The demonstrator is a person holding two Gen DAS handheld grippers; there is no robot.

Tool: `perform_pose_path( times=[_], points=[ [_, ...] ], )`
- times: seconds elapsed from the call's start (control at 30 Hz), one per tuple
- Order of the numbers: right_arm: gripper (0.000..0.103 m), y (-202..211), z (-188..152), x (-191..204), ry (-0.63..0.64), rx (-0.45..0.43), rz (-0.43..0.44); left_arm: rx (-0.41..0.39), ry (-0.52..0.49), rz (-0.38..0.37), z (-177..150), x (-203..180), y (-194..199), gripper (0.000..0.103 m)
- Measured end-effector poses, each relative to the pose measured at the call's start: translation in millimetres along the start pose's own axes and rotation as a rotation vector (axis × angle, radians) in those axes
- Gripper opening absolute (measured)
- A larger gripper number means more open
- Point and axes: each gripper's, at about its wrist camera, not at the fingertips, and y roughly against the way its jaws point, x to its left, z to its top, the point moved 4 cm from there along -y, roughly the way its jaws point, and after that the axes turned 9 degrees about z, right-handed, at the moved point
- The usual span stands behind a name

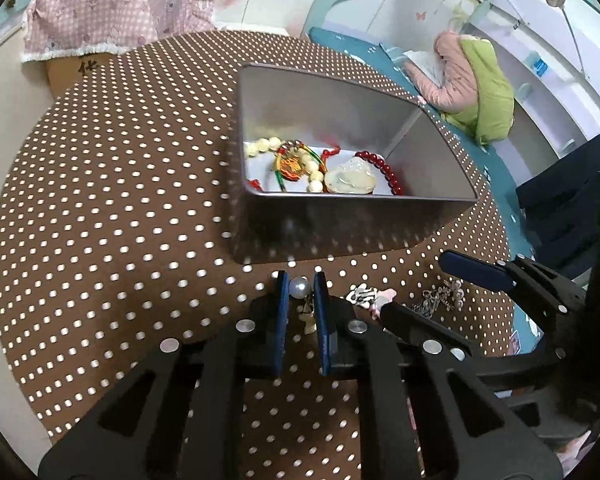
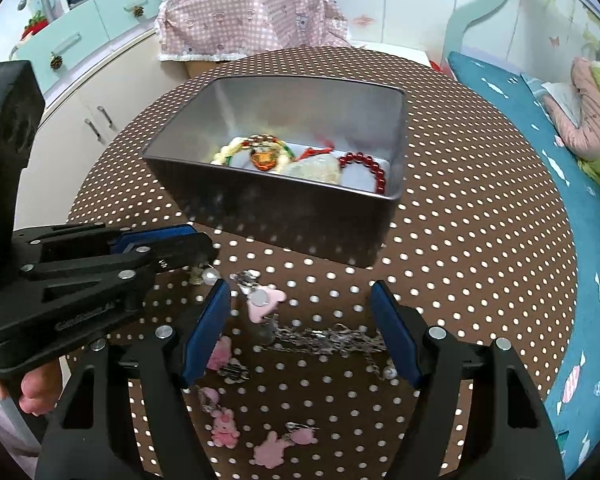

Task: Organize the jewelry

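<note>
An open metal tin (image 1: 360,197) (image 2: 260,178) stands on the round brown polka-dot table (image 1: 120,200). It holds a cream bead bracelet (image 1: 260,146), a red bead bracelet (image 1: 384,168), a pale jade pendant (image 1: 350,178) and a corded orange charm (image 1: 292,168). Just in front of the tin my left gripper (image 1: 301,290) (image 2: 204,254) is shut on a pearl earring (image 1: 299,287) (image 2: 211,276). To its right my right gripper (image 2: 300,292) (image 1: 440,296) is open, low over a silver chain piece (image 2: 324,338) (image 1: 436,300), with a pink charm (image 2: 265,300) near its left finger.
More pink charms (image 2: 224,432) lie on the table close under the right gripper. A person's hand (image 2: 36,396) holds the left gripper. A box under pink checked cloth (image 2: 252,20) stands beyond the table. A teal bed (image 2: 580,240) with a jacket (image 1: 476,84) runs along the right.
</note>
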Motion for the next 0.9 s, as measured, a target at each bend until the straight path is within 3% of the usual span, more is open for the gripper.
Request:
perform_pose_path(
  times=[0.1, 0.27, 0.37, 0.73, 0.9],
  points=[
    [0.068, -3.2, 2.9, 13.5, 0.028, 0.0, 0.037, -0.013, 0.016, 0.001, -5.5, 9.9, 9.9, 0.013],
    [0.054, -10.9, 6.7, 36.2, 0.078, 0.011, 0.082, -0.035, 0.045, -0.007, -19.3, 30.0, 25.7, 0.013],
    [0.036, -21.0, 8.2, 46.5, 0.091, 0.033, 0.095, -0.039, 0.056, -0.009, -25.8, 38.4, 30.5, 0.013],
    [0.032, -24.3, 13.5, 50.2, 0.088, 0.03, 0.032, -0.034, 0.042, -0.031, -46.8, 49.4, 32.7, 0.013],
    [0.032, -16.1, 16.1, 59.7, 0.102, 0.008, 0.114, -0.04, 0.059, -0.035, -51.9, 54.0, 35.5, 0.013]
  ],
)
